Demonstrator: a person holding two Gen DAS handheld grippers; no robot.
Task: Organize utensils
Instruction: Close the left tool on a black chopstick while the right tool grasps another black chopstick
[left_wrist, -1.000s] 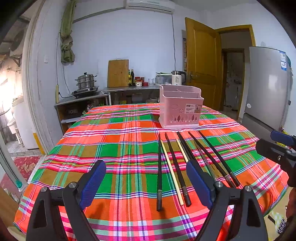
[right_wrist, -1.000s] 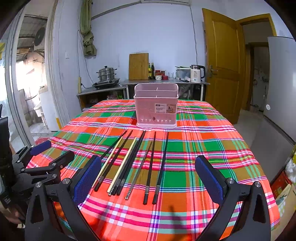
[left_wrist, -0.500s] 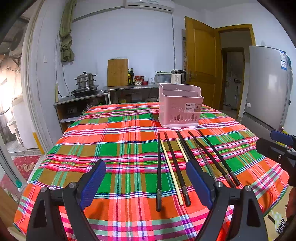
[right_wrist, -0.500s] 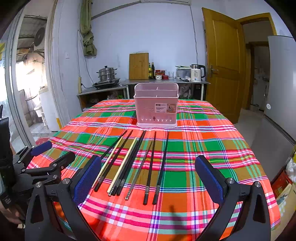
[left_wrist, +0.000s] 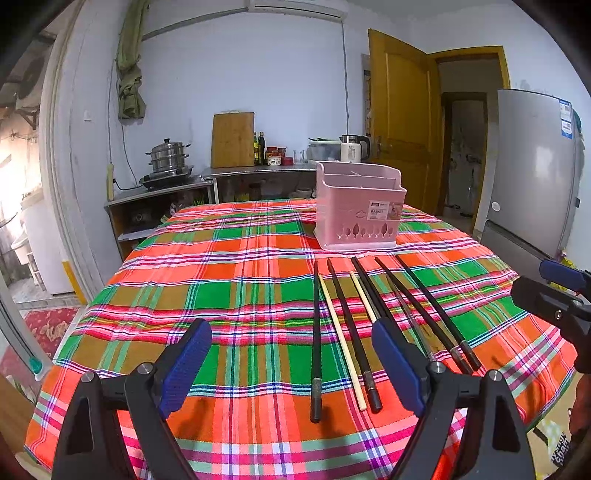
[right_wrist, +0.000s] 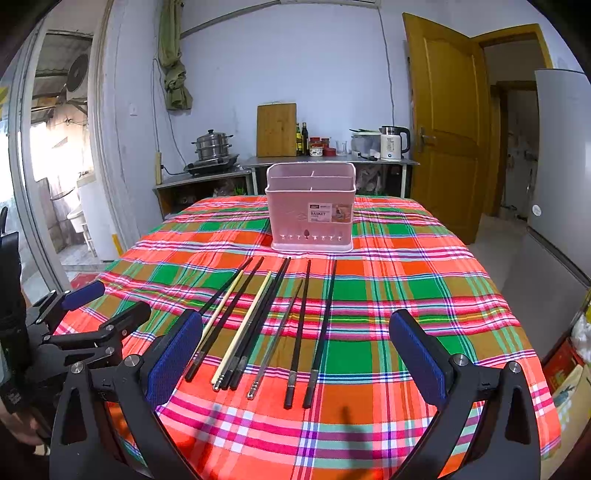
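Chopsticks (right_wrist: 258, 325) lie fanned in a row on the plaid counter (right_wrist: 406, 295), tips toward the pink basket (right_wrist: 311, 206) standing just beyond them, its compartments seemingly empty. You hold both tools above the near edge: the left hand-held gripper (left_wrist: 291, 363) with its blue pads wide apart and nothing between them, the right hand-held gripper (right_wrist: 295, 356) likewise spread and empty. By the look of it the sorting has not begun; the step in hand is the first pick. In the left view the two leftmost black sticks and a pale one sit between your open fingers (left_wrist: 184, 365), their butt ends nearest you. In the right view most of the row lies between the pads. Your next move likely calls for lowering onto one stick near its thick end, closing squarely across it, and keeping clear of its close neighbours.
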